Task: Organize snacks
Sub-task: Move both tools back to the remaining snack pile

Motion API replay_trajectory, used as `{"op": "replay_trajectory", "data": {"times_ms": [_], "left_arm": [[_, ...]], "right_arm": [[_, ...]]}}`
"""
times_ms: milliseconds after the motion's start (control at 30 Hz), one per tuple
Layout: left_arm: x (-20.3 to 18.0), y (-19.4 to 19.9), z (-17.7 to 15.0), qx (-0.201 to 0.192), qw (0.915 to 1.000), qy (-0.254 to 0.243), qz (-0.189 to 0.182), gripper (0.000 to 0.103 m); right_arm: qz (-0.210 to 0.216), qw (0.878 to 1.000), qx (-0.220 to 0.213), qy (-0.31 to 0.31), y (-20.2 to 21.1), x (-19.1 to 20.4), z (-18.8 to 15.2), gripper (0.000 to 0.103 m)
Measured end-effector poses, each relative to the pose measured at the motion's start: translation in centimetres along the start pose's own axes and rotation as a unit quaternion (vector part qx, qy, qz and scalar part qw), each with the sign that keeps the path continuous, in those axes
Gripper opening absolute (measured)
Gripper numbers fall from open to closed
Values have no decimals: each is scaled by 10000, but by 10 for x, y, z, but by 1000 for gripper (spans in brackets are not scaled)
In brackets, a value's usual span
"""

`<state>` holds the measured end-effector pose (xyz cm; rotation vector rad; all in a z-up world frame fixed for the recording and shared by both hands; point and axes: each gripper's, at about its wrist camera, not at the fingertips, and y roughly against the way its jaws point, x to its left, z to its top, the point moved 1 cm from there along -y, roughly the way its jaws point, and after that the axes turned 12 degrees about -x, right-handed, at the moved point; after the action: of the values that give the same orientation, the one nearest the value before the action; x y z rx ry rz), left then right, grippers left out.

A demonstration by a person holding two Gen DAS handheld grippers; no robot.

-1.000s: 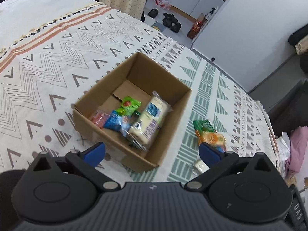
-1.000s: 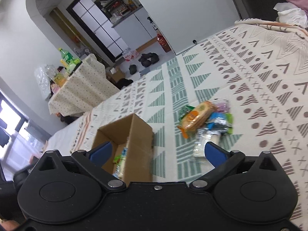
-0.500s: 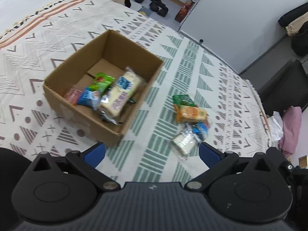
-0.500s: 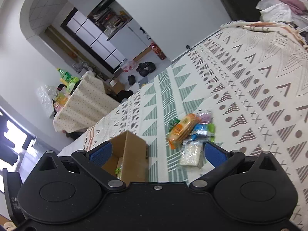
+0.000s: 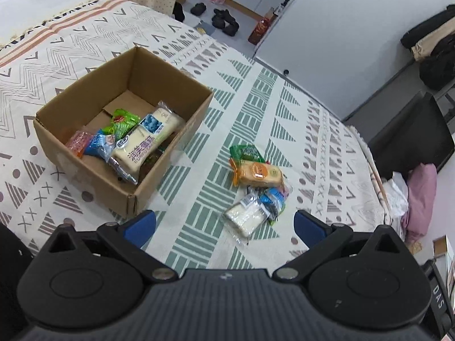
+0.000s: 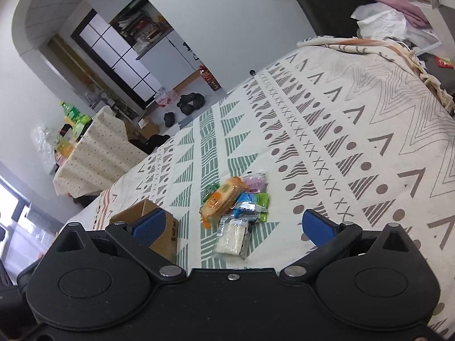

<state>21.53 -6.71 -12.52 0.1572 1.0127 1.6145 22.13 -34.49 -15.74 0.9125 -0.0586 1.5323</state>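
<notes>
Both grippers spread, empty — left gripper hovers over loose snack packets, cardboard box at ten o'clock awaiting them.

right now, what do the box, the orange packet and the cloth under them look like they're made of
Box: seemingly plain brown corrugated cardboard, matte, with folded bottom flaps visible inside. Orange packet: likely thin plastic film, glossy, catching highlights, crimped at the end. Cloth: looks like woven fabric, matte, printed with green and grey patterns, slightly wrinkled.

Matt brown cardboard box, glossy plastic snack wrappers, soft printed woven cloth beneath.
</notes>
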Motion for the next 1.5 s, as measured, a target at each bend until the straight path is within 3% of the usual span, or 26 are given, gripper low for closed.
{"op": "replay_trajectory", "data": {"times_ms": [200, 433, 700, 867, 1233, 1367, 1500], "left_arm": [[-6, -16, -1, 13, 10000, -3, 73, 103], [-14, -37, -3, 69, 9999, -148, 39, 98], [-19, -71, -14, 362, 9992, -49, -149, 68], [-26, -93, -23, 546, 9985, -24, -92, 59], [-43, -136, -34, 751, 9959, -495, 127, 63], [-49, -148, -40, 787, 9942, -694, 246, 77], [-50, -162, -47, 914, 9927, -729, 278, 78]], "right_arm": [[65, 9998, 119, 137, -8, -8, 6, 103], [48, 9991, 358, -241, -30, -25, 10, 103], [91, 9962, 583, -641, -56, -35, 10, 95], [79, 9950, 763, -638, -73, -38, 7, 85], [-44, 9916, 1056, -749, -117, -54, 6, 84], [-53, 9903, 1167, -754, -134, -57, 4, 84], [-116, 9891, 1207, -835, -141, -62, 4, 84]]}}
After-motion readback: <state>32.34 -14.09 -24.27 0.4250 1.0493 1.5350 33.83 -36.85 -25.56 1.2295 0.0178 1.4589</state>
